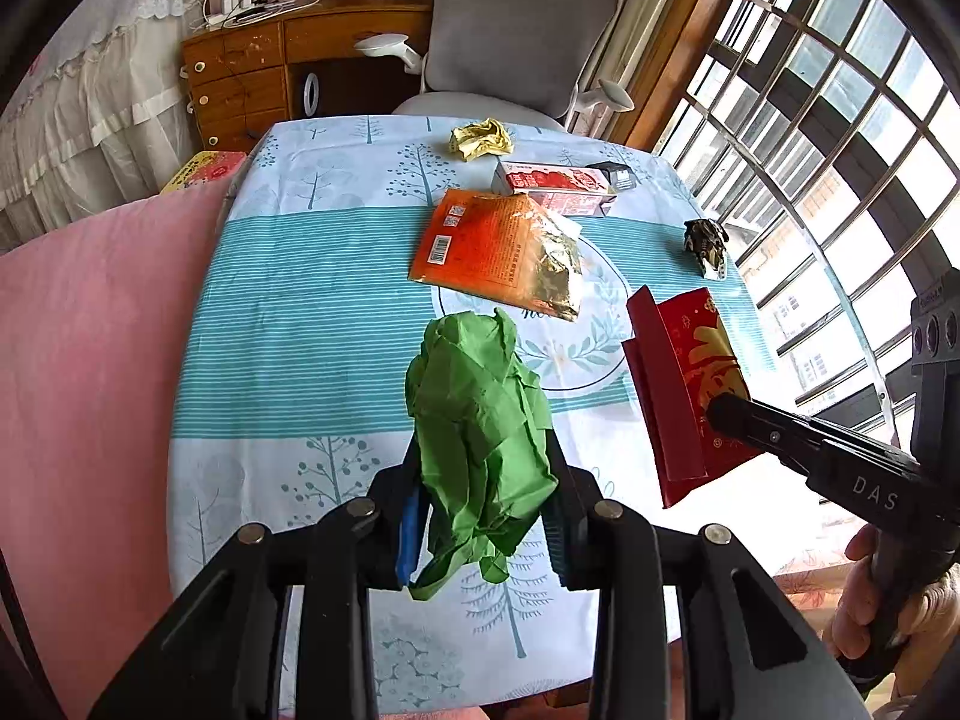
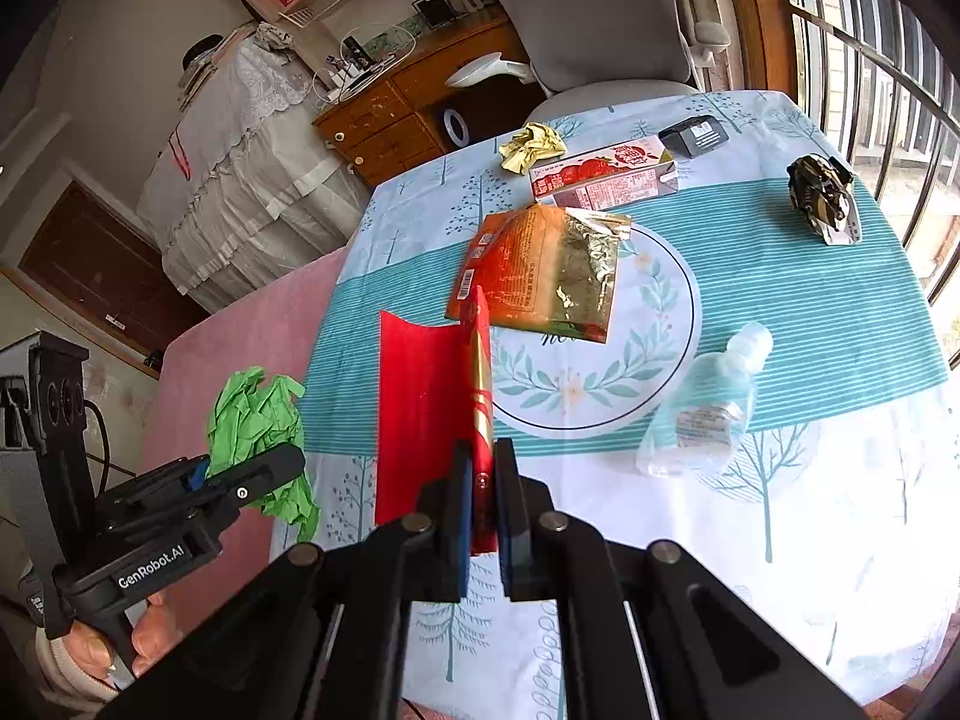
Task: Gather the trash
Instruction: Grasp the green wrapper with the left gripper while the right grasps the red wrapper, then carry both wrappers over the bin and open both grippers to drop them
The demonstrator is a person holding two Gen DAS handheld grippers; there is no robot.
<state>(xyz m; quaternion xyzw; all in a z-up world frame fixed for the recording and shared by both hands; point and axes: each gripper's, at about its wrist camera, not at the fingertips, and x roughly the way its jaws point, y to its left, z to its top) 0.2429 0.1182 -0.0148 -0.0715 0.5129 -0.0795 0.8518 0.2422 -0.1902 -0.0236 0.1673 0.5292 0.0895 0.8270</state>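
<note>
Green crumpled paper [image 1: 480, 420], red-and-gold envelope [image 1: 690, 384], orange packet [image 1: 486, 246], teal-striped tree-print tablecloth [image 1: 300, 312], pink cushion [image 1: 90, 360]

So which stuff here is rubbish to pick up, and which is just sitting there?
Rubbish:
green paper, in left gripper
red envelope, in right gripper
orange packet
yellow paper ball
juice carton
dark wrapper
plastic bottle

Just there:
grey chair
pink cushion

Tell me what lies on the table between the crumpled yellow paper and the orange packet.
The red drink carton lies between yellow paper and orange packet, clearest in the right wrist view.
</note>
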